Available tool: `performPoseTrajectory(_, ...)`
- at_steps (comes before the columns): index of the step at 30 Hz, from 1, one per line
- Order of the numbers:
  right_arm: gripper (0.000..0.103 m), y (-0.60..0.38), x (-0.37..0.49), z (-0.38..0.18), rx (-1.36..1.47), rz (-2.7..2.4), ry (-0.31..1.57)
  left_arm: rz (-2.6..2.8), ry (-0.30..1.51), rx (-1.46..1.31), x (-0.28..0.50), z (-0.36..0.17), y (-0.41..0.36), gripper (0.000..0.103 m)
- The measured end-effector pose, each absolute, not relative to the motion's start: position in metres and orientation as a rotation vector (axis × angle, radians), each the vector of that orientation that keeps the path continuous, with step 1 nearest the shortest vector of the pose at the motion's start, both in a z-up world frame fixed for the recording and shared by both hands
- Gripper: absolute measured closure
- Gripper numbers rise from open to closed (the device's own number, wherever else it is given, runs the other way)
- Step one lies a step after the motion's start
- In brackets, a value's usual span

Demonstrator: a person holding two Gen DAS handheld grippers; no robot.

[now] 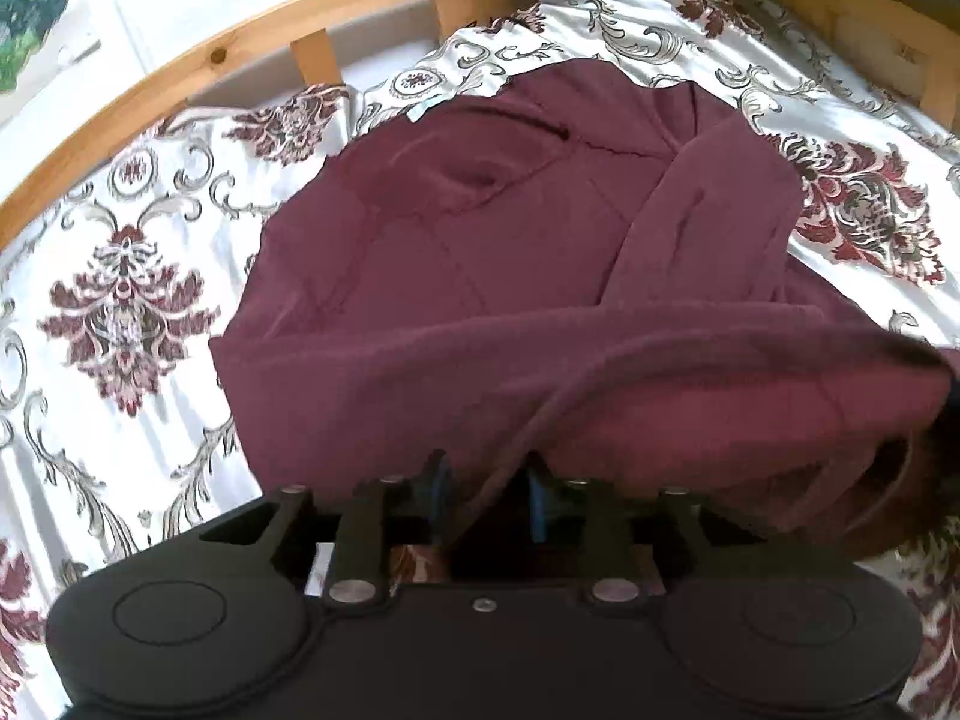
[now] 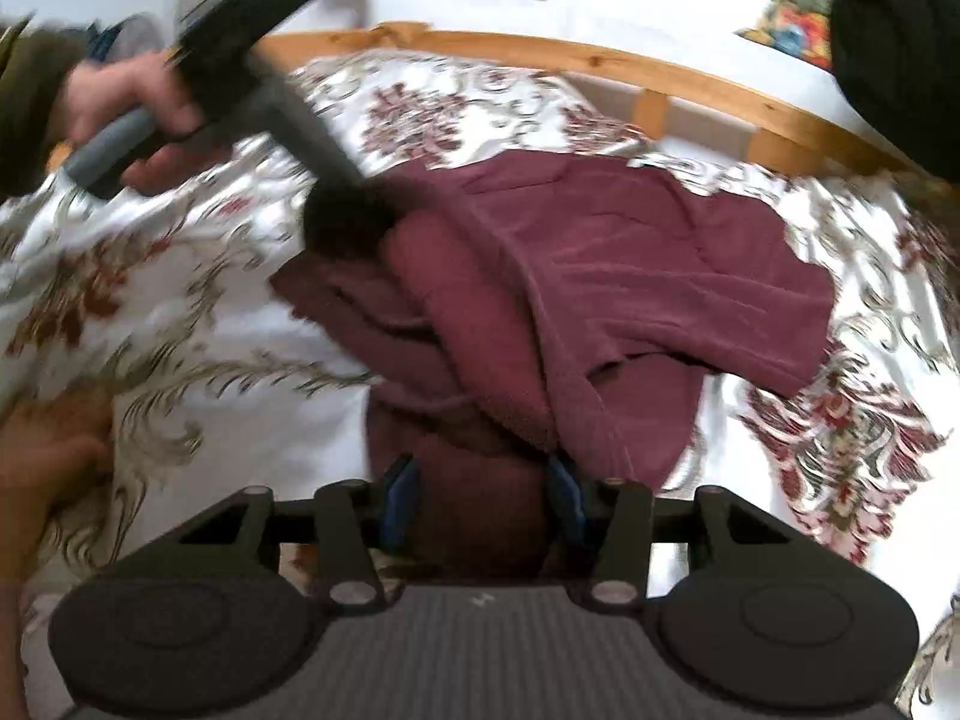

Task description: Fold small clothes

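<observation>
A maroon fleece garment (image 1: 480, 252) lies partly folded on the patterned bedsheet (image 1: 120, 300), with one flap laid across its middle. My left gripper (image 1: 489, 483) sits at the garment's near edge. Its blue pads stand apart and a fabric ridge runs loosely between them, so it is open. In the right wrist view the same garment (image 2: 630, 264) is bunched at its near end. My right gripper (image 2: 480, 492) is shut on that bunch, which fills the gap between the pads. The left gripper (image 2: 342, 222) shows there blurred, tips on the garment's left edge, held by a hand (image 2: 120, 102).
A curved wooden bed rail (image 1: 240, 42) borders the far side of the sheet, also seen in the right wrist view as the rail (image 2: 600, 60). Posters hang on the white wall behind. Another hand (image 2: 42, 450) rests on the sheet at the lower left. A dark shape (image 2: 900, 48) fills the upper right.
</observation>
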State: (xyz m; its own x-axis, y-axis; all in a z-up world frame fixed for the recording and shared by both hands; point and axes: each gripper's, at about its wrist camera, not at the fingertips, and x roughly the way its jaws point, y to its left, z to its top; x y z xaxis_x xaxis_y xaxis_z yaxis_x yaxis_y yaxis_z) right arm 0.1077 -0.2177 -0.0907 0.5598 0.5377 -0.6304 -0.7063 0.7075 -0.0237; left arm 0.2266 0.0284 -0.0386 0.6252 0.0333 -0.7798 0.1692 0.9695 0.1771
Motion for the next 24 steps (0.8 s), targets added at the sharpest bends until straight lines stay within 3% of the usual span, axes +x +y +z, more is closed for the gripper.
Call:
performPoseTrajectory(1, 0.05, -0.223, 0.112, -0.09, -0.262, 0.736, 0.646, -0.094, 0.883, 0.231, 0.221, -0.037, 0.035, 0.056)
performPoseTrajectory(3, 0.049, -0.232, 0.123, -0.089, -0.215, 0.725, 0.665, -0.104, 0.848, 0.229, 0.207, -0.033, 0.046, 0.026)
performPoseTrajectory(5, 0.049, -0.237, 0.127, -0.088, -0.179, 0.72, 0.681, -0.095, 0.8, 0.263, 0.189, -0.029, 0.057, 0.018)
performPoseTrajectory(14, 0.045, -0.235, 0.132, -0.091, -0.154, 0.716, 0.712, -0.133, 0.747, 0.522, 0.158, -0.05, 0.04, 0.018)
performPoseTrajectory(24, 0.038, -0.235, 0.128, -0.092, -0.171, 0.745, 0.723, -0.246, 0.657, 0.727, 0.176, -0.062, -0.003, 0.02)
